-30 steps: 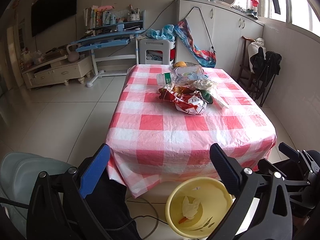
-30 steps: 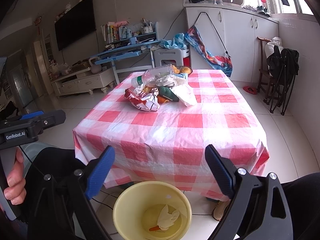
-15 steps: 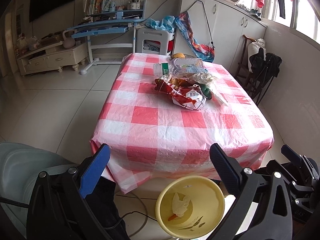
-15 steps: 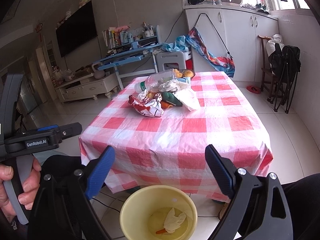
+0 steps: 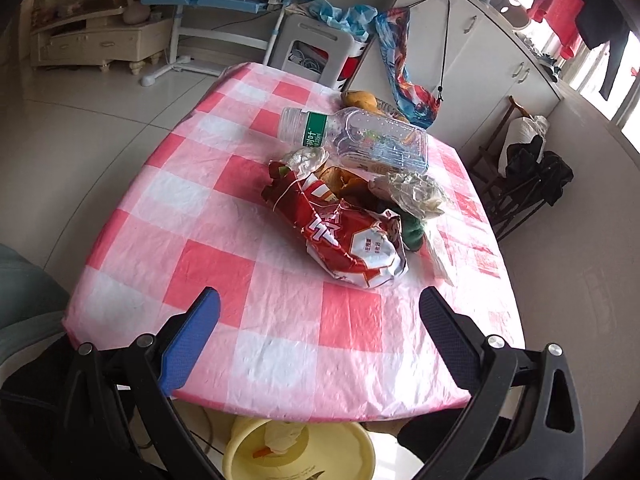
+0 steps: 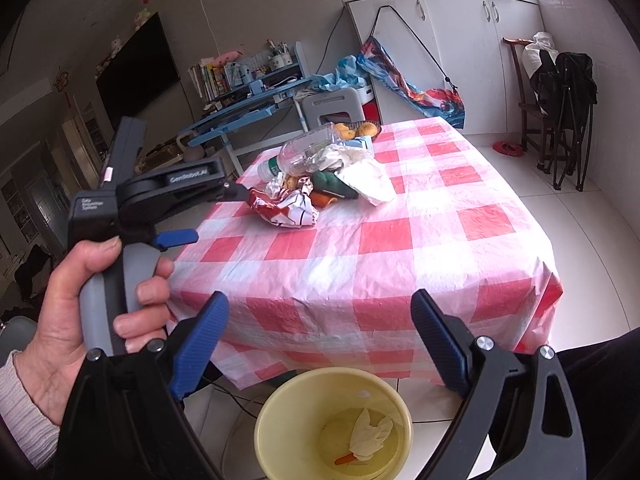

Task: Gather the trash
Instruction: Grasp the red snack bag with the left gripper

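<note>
A heap of trash lies mid-table on the pink checked cloth: a red snack bag, a clear plastic bottle, crumpled wrappers and something green. My left gripper is open over the table's near edge, empty, just short of the red bag. The right gripper is open and empty, held lower in front of the table above a yellow bin holding a tissue. In the right wrist view the left gripper is held by a hand and reaches toward the red bag.
Oranges sit at the table's far end. A blue desk, a grey stool, white cabinets and a chair with dark bags surround the table. A grey seat is at my left.
The left gripper rose and moved forward over the table toward the trash heap. The right gripper stayed low above the yellow bin and shifted slightly. Both stay open.
</note>
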A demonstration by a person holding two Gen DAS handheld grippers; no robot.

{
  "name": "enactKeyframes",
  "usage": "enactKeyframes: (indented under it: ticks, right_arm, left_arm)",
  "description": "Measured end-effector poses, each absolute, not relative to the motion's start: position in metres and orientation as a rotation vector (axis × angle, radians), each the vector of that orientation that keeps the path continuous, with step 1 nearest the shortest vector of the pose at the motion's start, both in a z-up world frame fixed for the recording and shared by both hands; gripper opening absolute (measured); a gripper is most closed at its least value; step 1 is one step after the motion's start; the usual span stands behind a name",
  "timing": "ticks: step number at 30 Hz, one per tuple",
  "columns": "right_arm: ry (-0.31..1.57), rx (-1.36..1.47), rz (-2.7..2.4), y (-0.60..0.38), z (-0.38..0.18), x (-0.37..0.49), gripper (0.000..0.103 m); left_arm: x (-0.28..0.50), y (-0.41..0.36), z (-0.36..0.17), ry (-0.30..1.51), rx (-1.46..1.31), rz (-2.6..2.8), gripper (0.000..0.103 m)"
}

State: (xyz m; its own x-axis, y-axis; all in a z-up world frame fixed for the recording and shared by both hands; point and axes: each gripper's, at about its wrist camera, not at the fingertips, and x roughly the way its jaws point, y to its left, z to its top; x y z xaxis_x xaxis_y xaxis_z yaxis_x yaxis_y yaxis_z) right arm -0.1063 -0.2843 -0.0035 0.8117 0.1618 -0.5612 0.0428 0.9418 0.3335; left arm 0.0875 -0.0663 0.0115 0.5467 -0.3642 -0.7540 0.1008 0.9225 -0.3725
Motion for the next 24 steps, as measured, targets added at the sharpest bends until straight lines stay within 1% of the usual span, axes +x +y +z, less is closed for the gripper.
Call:
enactKeyframes:
  ticks: [3,4,5,6,8,9,10,11,12,13,14,15,19,24]
  right_arm:
    - [0.639,0.376,0.059,-0.29,-0.01,-0.105,0.089]
    - [0.643,0.388,0.057,-0.292,-0.011,-0.104,0.089]
    - [0.647,0.4,0.056,-0.294,-0.013,-0.104,0.089]
    - [0.651,0.411,0.055,-0.296,-0.014,-0.103,0.089]
    - [0.656,0.432,0.053,-0.299,-0.016,-0.104,0.089]
    - [0.658,0.439,0.053,-0.3,-0.017,-0.103,0.089]
    - [0.659,0.445,0.053,-0.301,-0.017,-0.103,0.089]
    - [0.66,0.449,0.054,-0.302,-0.018,-0.102,0.089]
    - [0.662,0.452,0.055,-0.302,-0.018,-0.102,0.089]
    - [0.661,0.454,0.056,-0.303,-0.018,-0.102,0.089]
    - [0.66,0.456,0.057,-0.303,-0.018,-0.102,0.089]
    - [0.659,0.458,0.059,-0.303,-0.018,-0.102,0.089]
    - [0.651,0.45,0.062,-0.301,-0.015,-0.105,0.089]
    - [0.649,0.417,0.07,-0.293,-0.013,-0.106,0.089]
  left_arm:
    - [0.113,-0.072,-0.004,0.989,-0.364,-0.261,0.096]
    - [0.121,-0.074,-0.008,1.001,-0.382,-0.258,0.092]
    - [0.129,-0.077,-0.013,1.015,-0.396,-0.257,0.084]
    - [0.137,-0.081,-0.019,1.033,-0.404,-0.256,0.079]
    - [0.149,-0.086,-0.028,1.057,-0.41,-0.247,0.063]
    - [0.154,-0.089,-0.031,1.062,-0.413,-0.243,0.059]
    - [0.158,-0.09,-0.033,1.062,-0.42,-0.246,0.051]
    - [0.161,-0.09,-0.034,1.059,-0.43,-0.256,0.041]
    - [0.163,-0.091,-0.035,1.06,-0.432,-0.265,0.037]
    - [0.164,-0.091,-0.034,1.06,-0.425,-0.269,0.031]
    - [0.164,-0.09,-0.033,1.064,-0.408,-0.27,0.02]
    - [0.164,-0.089,-0.032,1.075,-0.394,-0.279,0.02]
    - [0.153,-0.066,-0.026,1.088,-0.369,-0.281,0.013]
    - [0.132,-0.028,-0.018,1.093,-0.314,-0.276,0.013]
